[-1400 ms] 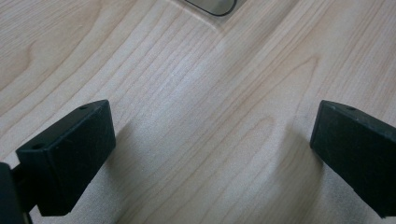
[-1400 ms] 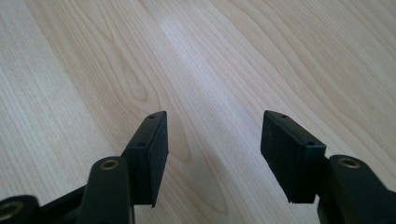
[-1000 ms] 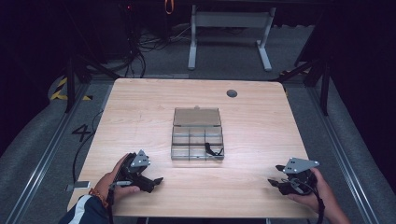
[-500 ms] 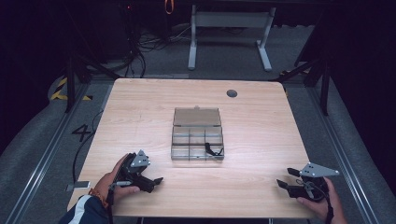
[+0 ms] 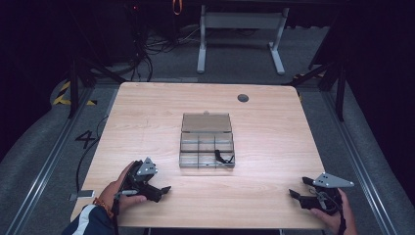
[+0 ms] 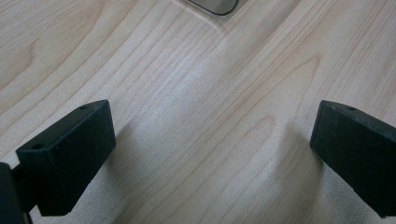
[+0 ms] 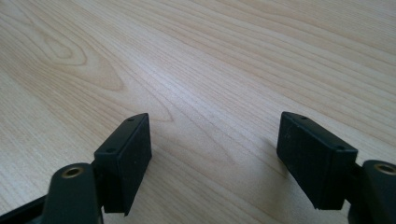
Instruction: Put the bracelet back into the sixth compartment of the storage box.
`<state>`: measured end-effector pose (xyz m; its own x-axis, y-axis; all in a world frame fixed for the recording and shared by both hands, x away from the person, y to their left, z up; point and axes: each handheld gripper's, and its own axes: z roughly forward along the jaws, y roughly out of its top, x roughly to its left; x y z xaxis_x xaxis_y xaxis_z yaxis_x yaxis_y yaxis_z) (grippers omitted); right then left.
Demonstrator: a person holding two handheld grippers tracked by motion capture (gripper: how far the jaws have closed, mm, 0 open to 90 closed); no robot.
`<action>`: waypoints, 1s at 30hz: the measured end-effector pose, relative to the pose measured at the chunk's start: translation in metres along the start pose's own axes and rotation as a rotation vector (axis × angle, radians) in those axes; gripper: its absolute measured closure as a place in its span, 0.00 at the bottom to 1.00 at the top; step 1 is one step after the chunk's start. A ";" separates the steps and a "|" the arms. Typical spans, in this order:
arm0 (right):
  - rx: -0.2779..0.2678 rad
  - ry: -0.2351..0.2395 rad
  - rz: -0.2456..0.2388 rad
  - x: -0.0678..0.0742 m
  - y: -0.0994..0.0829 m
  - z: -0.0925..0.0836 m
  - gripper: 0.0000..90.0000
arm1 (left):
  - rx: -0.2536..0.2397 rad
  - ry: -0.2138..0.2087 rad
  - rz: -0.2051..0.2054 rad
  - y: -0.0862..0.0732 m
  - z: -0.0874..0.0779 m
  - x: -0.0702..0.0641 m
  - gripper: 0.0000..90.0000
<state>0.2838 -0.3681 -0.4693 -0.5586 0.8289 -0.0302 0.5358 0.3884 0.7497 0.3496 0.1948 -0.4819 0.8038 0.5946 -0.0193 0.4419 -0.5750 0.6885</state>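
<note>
A clear plastic compartment box [image 5: 198,157] lies in the middle of the wooden table [image 5: 147,122], its lid [image 5: 206,123] folded open toward the far side. A small black item [image 5: 223,157] sits in one of its front right compartments. My left gripper [image 5: 163,192] rests near the front left edge, held in a hand, pointing right. Its jaws stand wide open over bare wood [image 6: 212,135], with a corner of the box [image 6: 214,4] just ahead. My right gripper [image 5: 298,187] sits low at the front right corner, pointing left. Its jaws have just been opening, with nothing between them [image 7: 215,144].
A round dark cable grommet [image 5: 242,98] is set into the table near its far edge. Beyond the table stand a white desk frame [image 5: 240,39] and cables on a dark floor. A rail [image 5: 44,161] runs along the left side.
My right gripper has moved right and down toward the table's front right corner. The left gripper and the box have stayed put.
</note>
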 end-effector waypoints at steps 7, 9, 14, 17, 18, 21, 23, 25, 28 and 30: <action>0.005 -0.011 0.010 0.000 0.000 0.000 0.26 | 0.000 0.001 0.000 0.000 0.000 0.000 0.01; 0.004 -0.010 0.012 0.000 0.000 0.001 0.26 | 0.000 0.001 0.000 0.000 0.000 0.000 0.01; 0.004 -0.010 0.013 0.000 0.000 0.001 0.26 | 0.000 0.000 0.000 0.000 0.000 0.000 0.01; 0.004 -0.010 0.013 0.000 0.000 0.001 0.26 | 0.000 0.000 0.000 0.000 0.000 0.000 0.01; 0.003 -0.010 0.012 0.000 0.000 0.001 0.26 | 0.001 0.001 0.000 0.000 0.000 0.000 0.01; 0.004 -0.010 0.013 0.000 0.000 0.001 0.26 | 0.001 0.001 0.000 0.000 0.000 0.000 0.01; 0.004 -0.010 0.013 0.000 0.000 0.001 0.26 | 0.000 0.001 0.000 0.000 0.000 0.000 0.01; 0.003 -0.010 0.013 0.000 0.000 0.001 0.26 | 0.001 0.001 0.000 0.000 0.000 0.000 0.01; 0.004 -0.011 0.013 0.000 0.001 0.001 0.26 | 0.001 0.000 0.000 0.000 0.000 0.000 0.01; 0.004 -0.012 0.013 0.000 0.001 0.001 0.26 | 0.001 0.001 0.000 0.000 0.000 0.000 0.01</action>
<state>0.2849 -0.3675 -0.4695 -0.5442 0.8385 -0.0280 0.5453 0.3789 0.7477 0.3497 0.1948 -0.4818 0.8036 0.5949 -0.0188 0.4424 -0.5759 0.6875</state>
